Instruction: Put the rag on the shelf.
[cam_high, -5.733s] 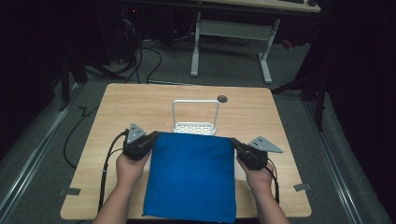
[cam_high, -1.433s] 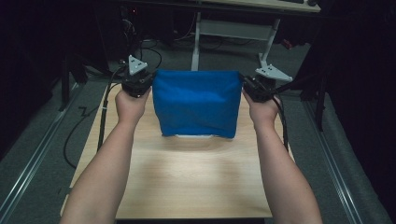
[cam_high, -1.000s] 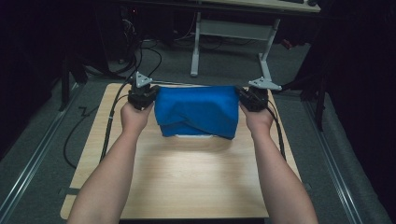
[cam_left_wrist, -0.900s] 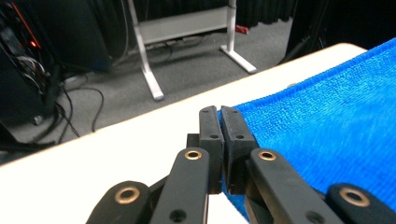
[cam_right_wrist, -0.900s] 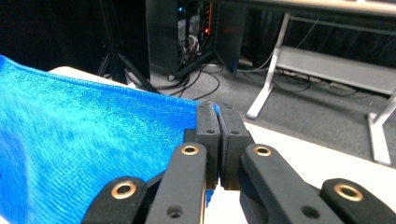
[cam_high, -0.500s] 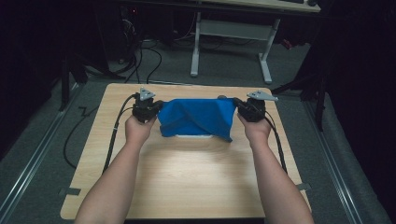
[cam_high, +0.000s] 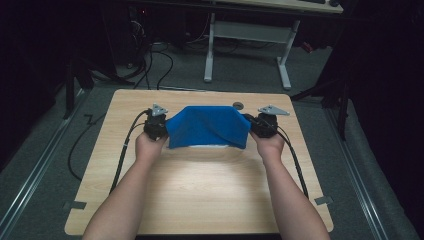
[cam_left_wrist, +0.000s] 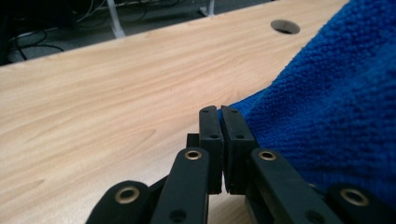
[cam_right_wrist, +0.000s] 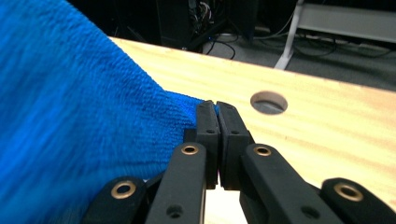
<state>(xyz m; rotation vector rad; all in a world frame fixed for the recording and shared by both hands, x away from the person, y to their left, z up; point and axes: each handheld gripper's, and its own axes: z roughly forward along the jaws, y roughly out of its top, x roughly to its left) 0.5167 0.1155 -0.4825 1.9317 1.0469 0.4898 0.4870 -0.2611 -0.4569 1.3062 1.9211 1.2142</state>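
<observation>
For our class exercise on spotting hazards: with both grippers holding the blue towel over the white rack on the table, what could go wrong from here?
1. The left gripper and right gripper pinch only the corners of the blue towel, so a corner might slip free.
2. The towel drapes over the white rack, hiding it; pulling could drag or tip it.
3. A fold might snag the table's cable hole.

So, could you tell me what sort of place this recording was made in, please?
Probably a lab or workshop set up for recording. A bare wooden table stands on grey carpet, cables trail across the dark floor behind it, and a white desk frame stands further back.
</observation>
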